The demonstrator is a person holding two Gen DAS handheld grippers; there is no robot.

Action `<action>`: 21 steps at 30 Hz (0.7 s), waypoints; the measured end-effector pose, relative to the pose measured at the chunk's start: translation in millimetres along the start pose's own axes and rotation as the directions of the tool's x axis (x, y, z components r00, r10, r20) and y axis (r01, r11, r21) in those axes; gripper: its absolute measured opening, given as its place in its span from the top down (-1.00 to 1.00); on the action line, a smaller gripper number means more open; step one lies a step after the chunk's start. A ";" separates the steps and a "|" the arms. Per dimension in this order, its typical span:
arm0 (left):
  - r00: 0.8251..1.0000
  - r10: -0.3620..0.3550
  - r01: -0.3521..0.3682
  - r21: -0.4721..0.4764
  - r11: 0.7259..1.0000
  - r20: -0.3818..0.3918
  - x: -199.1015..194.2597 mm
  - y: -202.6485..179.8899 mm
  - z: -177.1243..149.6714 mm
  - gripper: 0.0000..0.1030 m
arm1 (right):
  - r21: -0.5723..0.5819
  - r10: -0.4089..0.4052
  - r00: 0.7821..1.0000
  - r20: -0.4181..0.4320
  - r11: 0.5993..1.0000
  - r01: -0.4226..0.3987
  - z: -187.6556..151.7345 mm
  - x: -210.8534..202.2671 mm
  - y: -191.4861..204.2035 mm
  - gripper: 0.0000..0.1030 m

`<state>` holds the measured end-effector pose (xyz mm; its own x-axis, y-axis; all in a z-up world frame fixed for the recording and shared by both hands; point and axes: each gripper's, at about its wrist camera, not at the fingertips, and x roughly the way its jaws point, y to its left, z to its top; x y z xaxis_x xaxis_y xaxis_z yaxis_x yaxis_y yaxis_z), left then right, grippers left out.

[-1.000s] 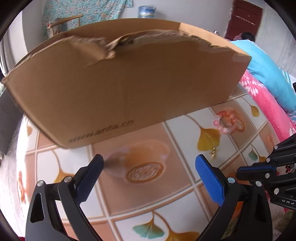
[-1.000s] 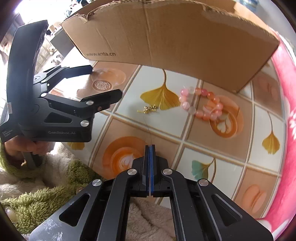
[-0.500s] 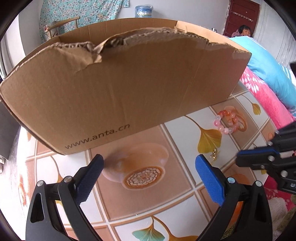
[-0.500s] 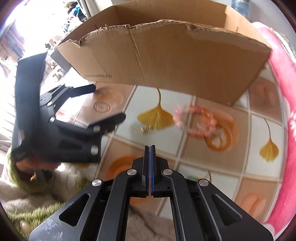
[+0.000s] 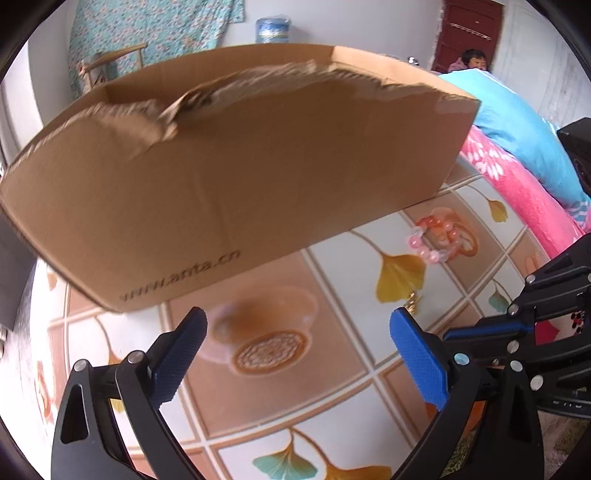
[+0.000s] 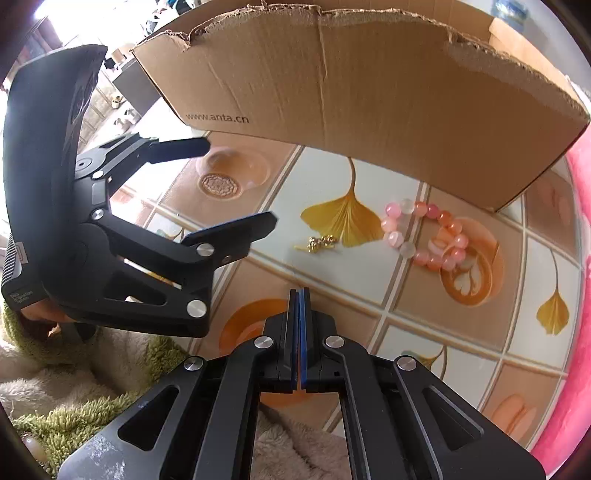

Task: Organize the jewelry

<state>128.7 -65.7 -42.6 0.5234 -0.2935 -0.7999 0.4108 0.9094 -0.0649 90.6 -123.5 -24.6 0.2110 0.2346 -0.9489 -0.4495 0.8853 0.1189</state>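
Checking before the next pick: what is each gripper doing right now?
Left gripper: open, nothing between its pads.
Right gripper: shut, holding nothing that can be seen.

Black grippers (image 6: 299, 295), blue pads, silver screws, green fuzzy sleeve (image 6: 74, 417).

Looking like a lived-in home, likely a bedroom: pink floral quilt (image 5: 517, 192) and blue bedding (image 5: 517, 122) lying beside a table (image 5: 332, 373) covered in a ginkgo-leaf cloth, floral curtain (image 5: 155, 33) hanging on the back wall, wooden chair (image 5: 110, 66) standing before it, dark red door (image 5: 469, 33) showing behind a seated person (image 5: 469, 61).
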 end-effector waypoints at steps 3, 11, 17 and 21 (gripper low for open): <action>1.000 -0.003 0.003 0.025 1.000 0.010 -0.6 -4.4 2.7 -0.89 | 0.011 0.014 1.000 -0.021 1.000 -0.013 -6.8 -1.9 0.1 1.00; 1.000 0.000 0.000 -0.018 1.000 0.003 -5.3 9.4 -5.2 -0.89 | 0.087 0.055 0.987 -0.154 0.995 -0.042 -54.0 -11.9 -12.1 1.00; 1.000 0.023 -0.022 -0.046 0.999 0.005 -16.2 23.1 -15.9 -0.89 | 0.137 0.006 0.971 -0.240 0.990 0.027 -88.2 -32.5 -26.1 0.90; 0.998 0.060 -0.059 -0.079 0.995 0.014 -27.3 32.2 -23.7 -0.89 | 0.095 -0.020 0.999 -0.034 0.995 0.023 -58.4 -59.0 -14.4 0.89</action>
<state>109.9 -21.4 -37.0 0.5578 -0.2424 -0.7938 0.3192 0.9455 -0.0644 33.9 -173.5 12.6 0.1905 0.2029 -0.9605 -0.3596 0.9248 0.1240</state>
